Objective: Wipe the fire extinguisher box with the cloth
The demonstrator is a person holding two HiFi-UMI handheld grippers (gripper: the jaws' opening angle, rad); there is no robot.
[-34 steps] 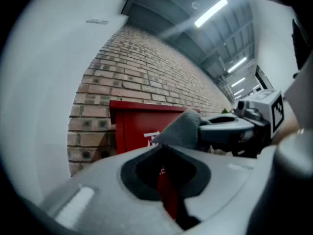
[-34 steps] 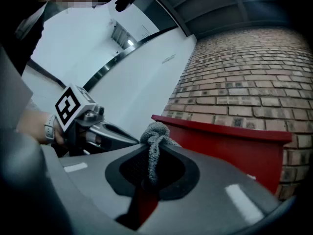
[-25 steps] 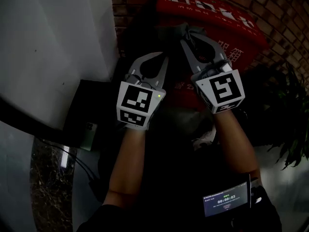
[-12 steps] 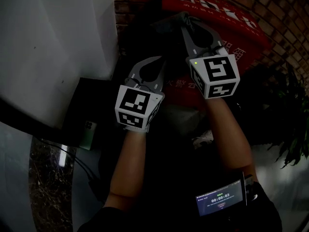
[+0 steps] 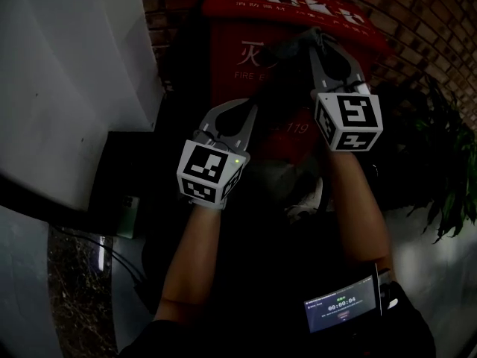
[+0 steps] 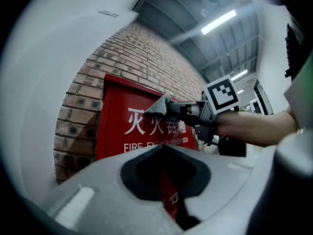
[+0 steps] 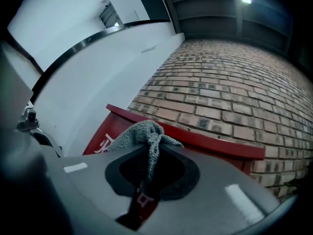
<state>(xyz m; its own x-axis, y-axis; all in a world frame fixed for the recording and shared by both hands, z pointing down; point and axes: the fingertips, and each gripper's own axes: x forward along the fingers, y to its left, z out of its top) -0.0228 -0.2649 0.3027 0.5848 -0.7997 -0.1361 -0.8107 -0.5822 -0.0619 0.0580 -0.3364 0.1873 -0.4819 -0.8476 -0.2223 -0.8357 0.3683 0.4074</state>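
Wiping in hand: cloth (image 7: 142,131) is pinched by right tongs (image 5: 317,39) at the upper front of box (image 5: 238,73). Left tongs (image 5: 250,109) are held closed and empty, lower on box. Sweeps across the front are called for next.

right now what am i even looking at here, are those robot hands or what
No robot: a person holds a two-jaw tool in each hand. The head view comes from a camera on their head, looking down; the two gripper views come from cameras riding on the tools. The right gripper has its jaws shut on a grey cloth, up by the top of the red fire extinguisher box, which stands against a brick wall. The left gripper hangs lower, jaws together, holding nothing.
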